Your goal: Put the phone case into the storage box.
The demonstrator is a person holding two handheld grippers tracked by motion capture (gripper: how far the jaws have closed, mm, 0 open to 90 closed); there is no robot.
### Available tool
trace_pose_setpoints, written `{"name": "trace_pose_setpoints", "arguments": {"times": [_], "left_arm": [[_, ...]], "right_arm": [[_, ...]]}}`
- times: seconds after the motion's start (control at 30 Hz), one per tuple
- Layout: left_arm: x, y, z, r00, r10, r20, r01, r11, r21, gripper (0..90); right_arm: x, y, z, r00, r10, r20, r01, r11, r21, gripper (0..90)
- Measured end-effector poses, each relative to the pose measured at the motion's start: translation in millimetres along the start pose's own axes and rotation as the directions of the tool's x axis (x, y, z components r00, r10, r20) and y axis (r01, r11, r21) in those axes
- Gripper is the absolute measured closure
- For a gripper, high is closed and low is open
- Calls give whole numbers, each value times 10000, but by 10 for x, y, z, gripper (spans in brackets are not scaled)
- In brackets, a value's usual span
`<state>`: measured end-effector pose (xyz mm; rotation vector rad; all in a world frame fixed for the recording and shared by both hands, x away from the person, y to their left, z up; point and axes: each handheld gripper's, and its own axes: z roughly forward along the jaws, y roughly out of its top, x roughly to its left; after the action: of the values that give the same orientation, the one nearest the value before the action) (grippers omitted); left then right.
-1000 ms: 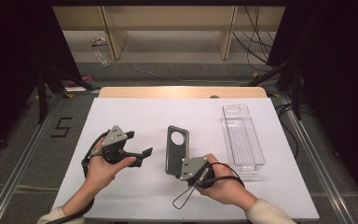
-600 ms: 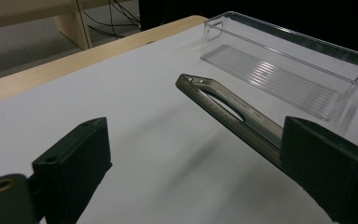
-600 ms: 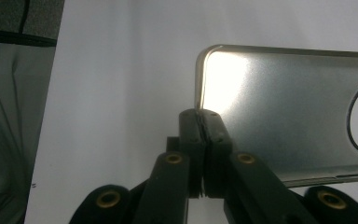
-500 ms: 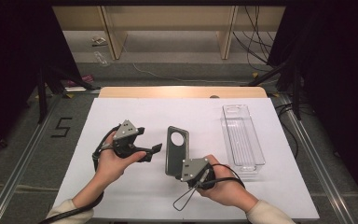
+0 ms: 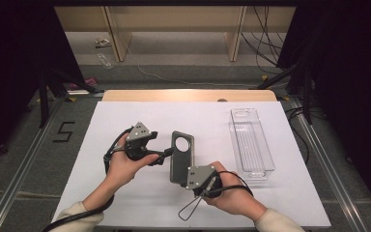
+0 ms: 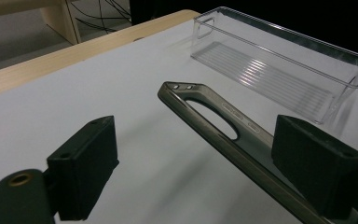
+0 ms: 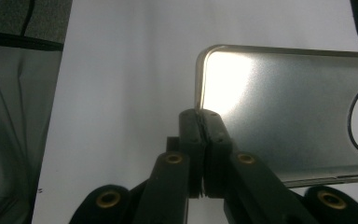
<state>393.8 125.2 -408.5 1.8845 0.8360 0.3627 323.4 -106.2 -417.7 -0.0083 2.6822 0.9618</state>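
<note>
- Phone case point(image 5: 180, 155): dark grey, with a round camera cut-out near its far end; sits at the middle of the counter point(image 5: 125, 121), near end lifted in a grip, far end reaching toward the left hand-held gripper. In the left gripper view the phone case point(image 6: 223, 126) runs tilted on edge across the space between the jaws.
- Right hand-held gripper point(image 5: 207, 186): jaws closed tight on the near edge of the phone case; in the right gripper view the pads point(image 7: 204, 126) meet on the phone case's point(image 7: 289, 116) rim close to a corner.
- Left hand-held gripper point(image 5: 166, 153): jaws stand wide and have just been closing; the phone case's long edge lies between them, close against the right-hand pad point(image 6: 317, 168), with a clear gap to the other pad point(image 6: 86, 172). No grip is made.
- Clear plastic tray point(image 5: 251, 142): long, ribbed floor, lying on the counter well to the right of the phone case, apart from both hands.
- Counter covering: white sheet over a wooden top.
</note>
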Motion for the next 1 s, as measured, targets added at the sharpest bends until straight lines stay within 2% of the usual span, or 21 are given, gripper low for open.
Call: {"name": "trace_pose_setpoints", "arguments": {"times": [0.47,1.0], "left_arm": [[36,60,142,9987,-491,-137,494,9984,261,216],[46,74,256,9936,-1125,-135,1130,9922,532,394]], "right_arm": [[15,18,4,9999,-101,80,102,9999,-21,893],[26,21,24,9996,-217,178,216,9998,15,893]]}}
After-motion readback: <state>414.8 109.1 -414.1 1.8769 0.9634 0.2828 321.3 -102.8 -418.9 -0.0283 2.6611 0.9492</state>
